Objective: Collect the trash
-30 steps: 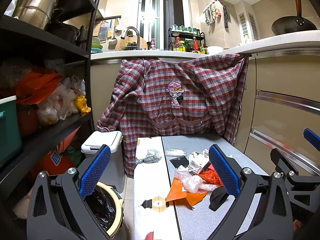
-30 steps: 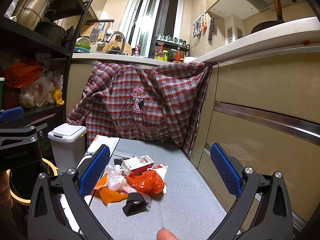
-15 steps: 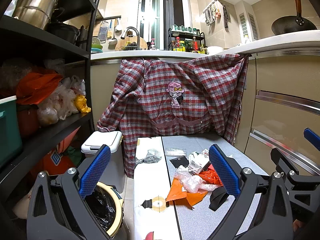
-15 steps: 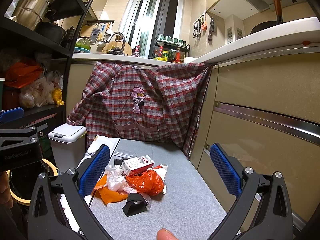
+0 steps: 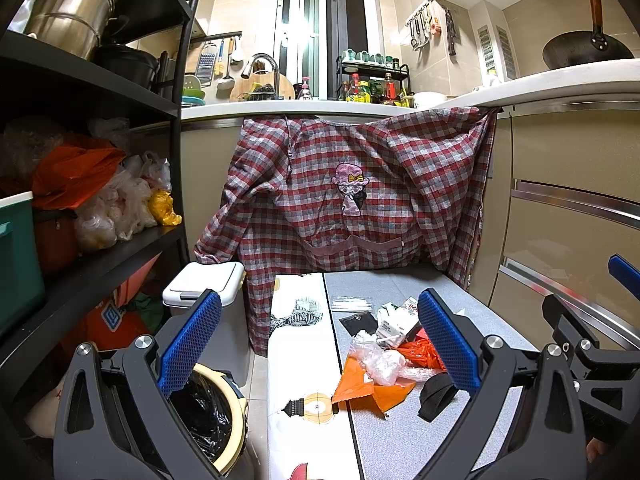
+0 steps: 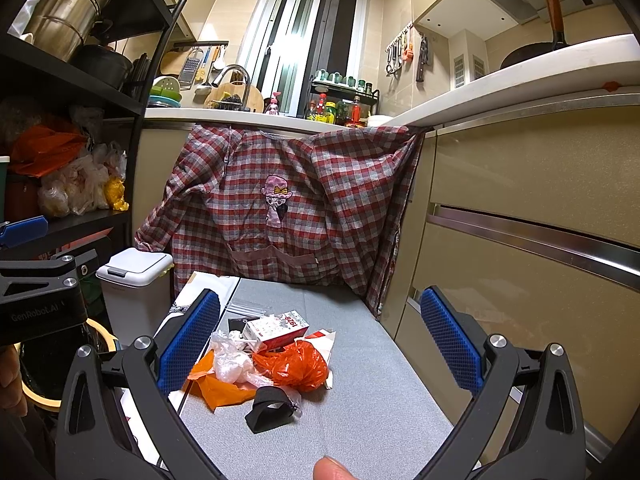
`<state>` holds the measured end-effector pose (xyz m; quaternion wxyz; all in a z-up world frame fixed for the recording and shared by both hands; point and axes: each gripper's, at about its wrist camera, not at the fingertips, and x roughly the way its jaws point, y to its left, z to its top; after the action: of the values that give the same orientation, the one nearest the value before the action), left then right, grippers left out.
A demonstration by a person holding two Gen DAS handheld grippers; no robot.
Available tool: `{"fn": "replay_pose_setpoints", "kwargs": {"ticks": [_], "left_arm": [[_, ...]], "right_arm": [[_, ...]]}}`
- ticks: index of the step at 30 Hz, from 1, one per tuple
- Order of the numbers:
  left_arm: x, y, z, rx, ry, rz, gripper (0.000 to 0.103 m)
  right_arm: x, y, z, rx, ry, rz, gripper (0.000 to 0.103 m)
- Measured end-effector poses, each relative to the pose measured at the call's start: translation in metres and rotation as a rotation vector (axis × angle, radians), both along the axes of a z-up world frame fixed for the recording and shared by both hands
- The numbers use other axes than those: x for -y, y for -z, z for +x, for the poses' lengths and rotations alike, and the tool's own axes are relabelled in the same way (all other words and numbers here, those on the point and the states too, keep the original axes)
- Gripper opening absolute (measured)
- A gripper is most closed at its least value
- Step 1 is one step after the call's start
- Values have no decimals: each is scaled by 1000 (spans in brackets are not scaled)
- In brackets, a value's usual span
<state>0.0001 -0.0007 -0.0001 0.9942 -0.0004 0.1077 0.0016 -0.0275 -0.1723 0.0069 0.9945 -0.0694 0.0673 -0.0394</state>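
A heap of trash lies on a grey mat [image 6: 360,408]: an orange plastic bag [image 6: 298,366], a clear crumpled bag [image 6: 230,360], a flat orange wrapper [image 6: 218,390], a small red-and-white carton [image 6: 276,326] and a black strap [image 6: 268,408]. The same heap shows in the left wrist view [image 5: 384,360]. My right gripper [image 6: 318,350] is open and empty above the heap. My left gripper [image 5: 318,344] is open and empty, left of the heap. A bin with a black liner [image 5: 208,412] sits on the floor at the lower left.
A white lidded bin [image 5: 204,284] stands by the black shelf unit [image 5: 92,256] on the left. A plaid shirt [image 5: 352,196] hangs over the counter front behind the mat. Beige drawers [image 6: 532,248] run along the right. A white printed board [image 5: 300,360] lies left of the mat.
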Motion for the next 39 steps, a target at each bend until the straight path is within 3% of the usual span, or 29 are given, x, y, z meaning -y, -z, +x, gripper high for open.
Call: {"fn": "replay_pose_setpoints", "kwargs": {"ticks": [16,26,29,33,39], "left_arm": [[2,8,9,-33,-19,30,95],[-9,10,15,-61,-7,-12,95],[-12,5,23,-78,-1,-29,95],[-23,-5,41,-97,-17,-71,95],[-32,-10,78,-130,-50,-102,95]], "right_arm": [[1,-4,-1,-16,-1,6,98],[12,2,12,-66,9,65,98],[16,-1,30,-113,-11,93,98],[27,4,79,-246,-14,157,98],[32,52,151,-410,-3,167,98]]}}
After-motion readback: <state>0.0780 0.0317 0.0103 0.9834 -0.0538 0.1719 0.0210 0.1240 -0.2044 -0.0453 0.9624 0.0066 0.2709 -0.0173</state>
